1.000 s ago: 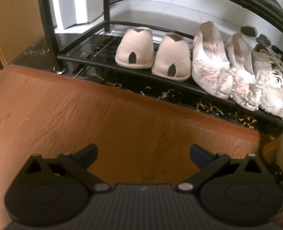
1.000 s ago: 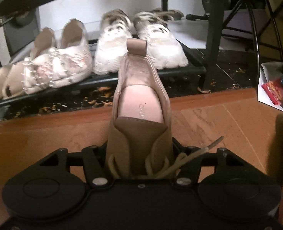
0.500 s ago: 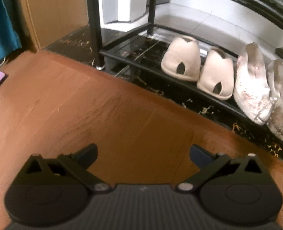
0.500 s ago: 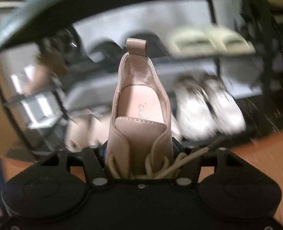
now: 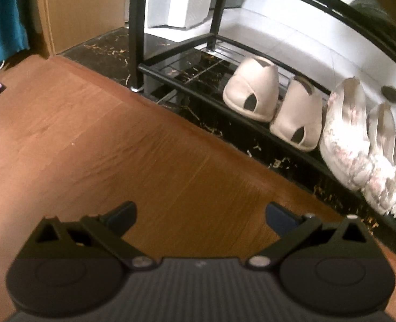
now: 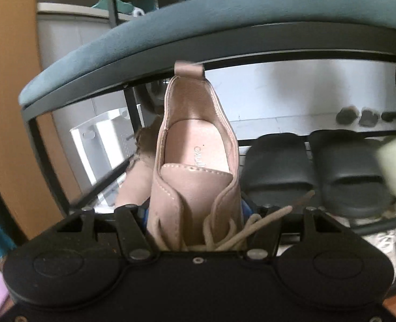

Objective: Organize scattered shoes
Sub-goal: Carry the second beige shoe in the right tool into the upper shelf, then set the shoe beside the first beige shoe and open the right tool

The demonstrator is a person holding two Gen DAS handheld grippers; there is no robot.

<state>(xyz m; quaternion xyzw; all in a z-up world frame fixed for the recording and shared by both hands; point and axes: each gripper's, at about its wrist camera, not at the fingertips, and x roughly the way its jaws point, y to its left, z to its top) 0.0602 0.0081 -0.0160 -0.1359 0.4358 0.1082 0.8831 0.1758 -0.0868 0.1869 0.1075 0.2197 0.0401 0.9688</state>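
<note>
Shoe lift: your right claw point(image 6: 195, 212), clamped on the tan lace-up shoe point(image 6: 195, 161), rose from the bottom-tier sneakers to the upper shelf point(image 6: 359, 226), beside black slides point(image 6: 278, 166); likely placing. Left claw point(image 5: 200, 214) gapes empty over floor point(image 5: 90, 139)

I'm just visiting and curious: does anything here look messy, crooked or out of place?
Mostly tidy. The shoes on the bottom shelf sit in pairs. One oddity: the tan lace-up shoe clamped in the right gripper has loose laces trailing over it. The left gripper is open, empty.
</note>
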